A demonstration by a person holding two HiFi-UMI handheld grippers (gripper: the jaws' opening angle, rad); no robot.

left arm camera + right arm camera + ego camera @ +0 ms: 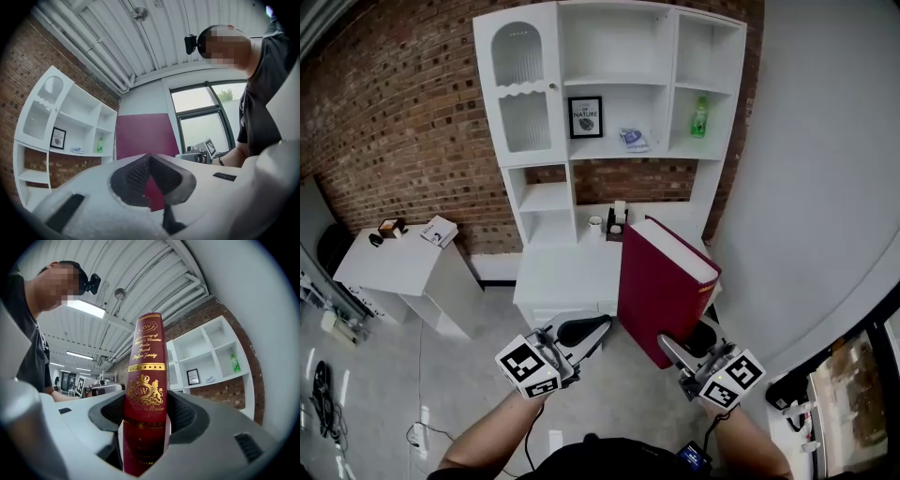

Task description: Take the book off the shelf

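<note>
In the head view the red book (661,291) stands upright, clear of the white shelf (619,84). Its lower end is clamped in the right hand-held gripper (684,343), and the left hand-held gripper (583,332) points at its cover from just beside it.

In the left gripper view the left hand-held gripper (150,160) has its jaw tips together and holds nothing. The book (143,133) shows just beyond them.

In the right gripper view the right hand-held gripper (145,405) stands wide, and its pads press both sides of the book (146,357) at the gilded spine.

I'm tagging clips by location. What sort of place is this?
Likely an office or studio with a mock living-room corner: a white shelf on a brick wall, a bare industrial ceiling with strip lights, large windows.
</note>
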